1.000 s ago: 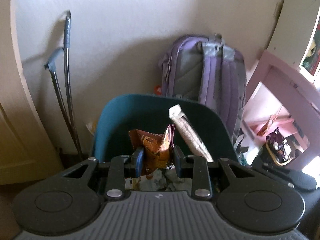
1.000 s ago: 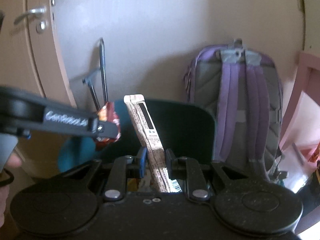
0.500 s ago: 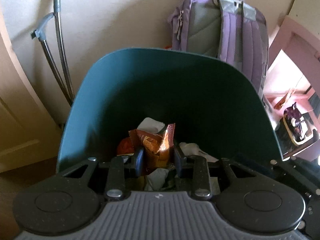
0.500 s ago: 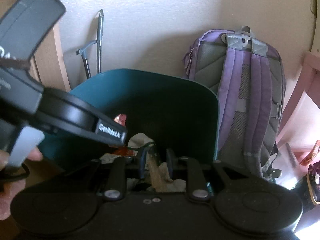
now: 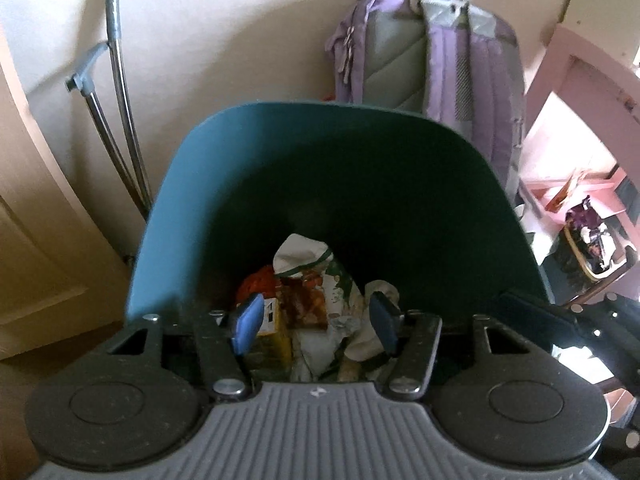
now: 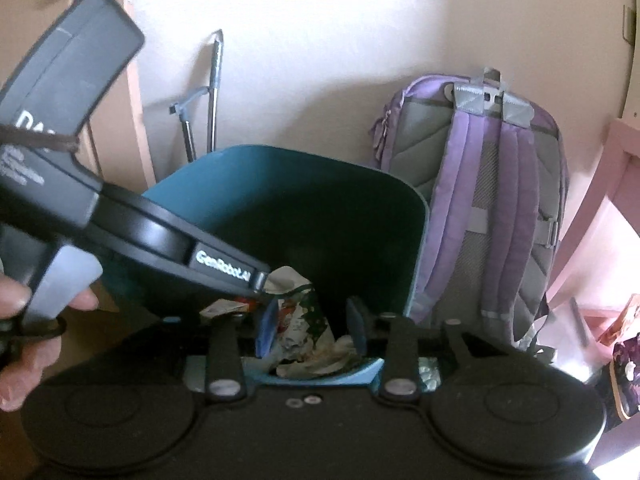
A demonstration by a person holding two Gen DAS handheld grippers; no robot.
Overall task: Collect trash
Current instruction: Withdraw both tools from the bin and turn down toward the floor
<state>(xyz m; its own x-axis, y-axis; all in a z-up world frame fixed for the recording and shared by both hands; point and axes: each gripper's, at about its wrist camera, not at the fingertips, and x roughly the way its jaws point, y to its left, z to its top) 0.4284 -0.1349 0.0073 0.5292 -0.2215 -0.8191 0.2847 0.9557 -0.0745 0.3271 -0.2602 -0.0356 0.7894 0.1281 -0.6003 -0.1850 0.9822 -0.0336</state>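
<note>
Left gripper (image 5: 316, 322): I find the jaws parted and opening, angled down into the bin. Nothing is pinched between the pads; the space between them looks straight down onto loose rubbish. Directly below lies an orange-brown snack wrapper (image 5: 304, 306), resting on the heap and free of either pad.

Right gripper (image 6: 312, 326): jaws likewise opening, with a gap to each side of the crumpled white-and-green wrapper (image 6: 304, 320) seen between them. As far as I can judge it lies on the heap below and not in my grip; I see no pad pressing on it.

The teal bin (image 5: 248, 128) stands against the wall. The trash (image 5: 320, 304) sits heaped in its bottom: white paper, an orange item, a yellow carton, assorted wrappers. In the right wrist view the left tool reaches across the bin mouth, a hand (image 6: 16, 320) holding its grip.

Surroundings: a purple backpack (image 6: 496, 200) leans on the wall just beside the bin; metal poles (image 5: 120, 120) stand on its other side, near a door. Pink furniture (image 5: 580, 120) stands beyond the backpack.

Assessment: both pieces in hand appear delivered, so this deposit step reads as complete. Whether more litter remains elsewhere in the room I cannot tell; none shows on the visible floor. What remains here is to clear both tools from the bin.
</note>
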